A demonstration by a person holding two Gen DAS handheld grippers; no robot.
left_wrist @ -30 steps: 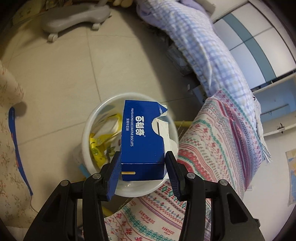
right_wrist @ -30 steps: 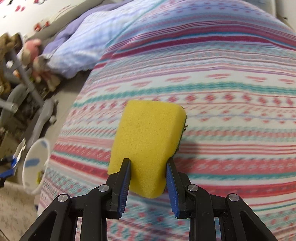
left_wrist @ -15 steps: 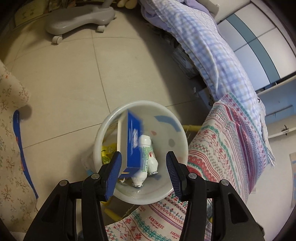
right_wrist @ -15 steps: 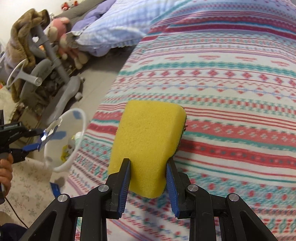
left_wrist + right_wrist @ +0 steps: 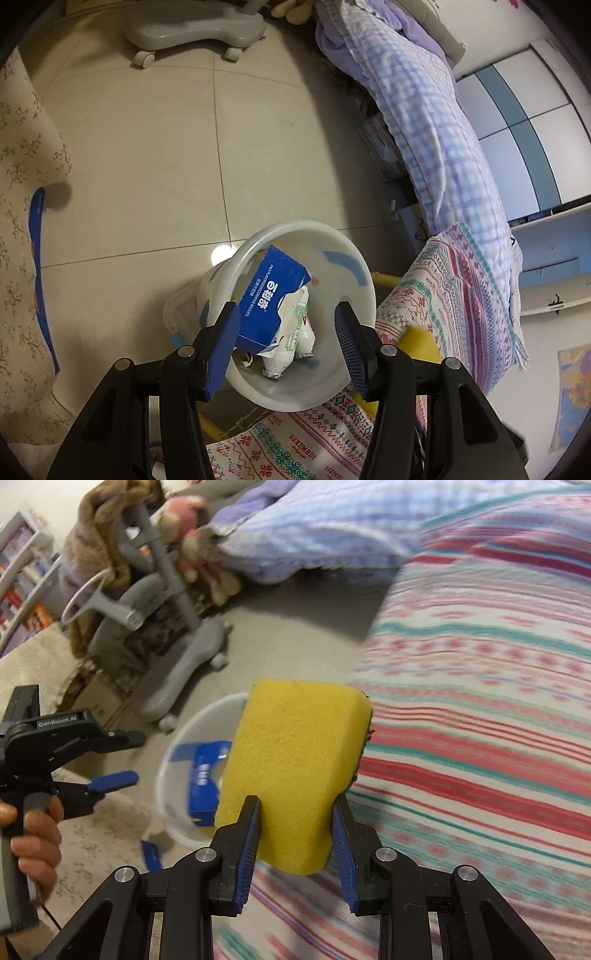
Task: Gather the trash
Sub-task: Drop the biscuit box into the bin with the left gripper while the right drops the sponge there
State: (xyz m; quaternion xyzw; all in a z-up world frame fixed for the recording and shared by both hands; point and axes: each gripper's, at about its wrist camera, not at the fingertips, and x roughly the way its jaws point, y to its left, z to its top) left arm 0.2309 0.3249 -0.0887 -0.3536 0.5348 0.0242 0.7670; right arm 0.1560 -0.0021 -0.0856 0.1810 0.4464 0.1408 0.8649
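Observation:
A white plastic trash bin (image 5: 354, 391) stands on the floor beside the bed. A blue biscuit box (image 5: 269, 299) lies inside it on small white bottles (image 5: 295, 339). My left gripper (image 5: 286, 347) is open and empty just above the bin's mouth. My right gripper (image 5: 295, 834) is shut on a yellow sponge (image 5: 291, 768) and holds it over the bed's edge, close to the bin (image 5: 173, 779). The sponge also shows blurred in the left wrist view (image 5: 419, 341). The left gripper shows in the right wrist view (image 5: 110, 781).
A striped patterned blanket (image 5: 480, 738) covers the bed on the right. A grey wheeled chair base (image 5: 192, 26) stands on the tiled floor (image 5: 147, 147) beyond the bin. A floral cloth (image 5: 22, 258) lies at the left. A checked quilt (image 5: 424, 110) hangs off the bed.
My left gripper opened and the blue box dropped into the bin. My right gripper carried the sponge leftward toward the bin.

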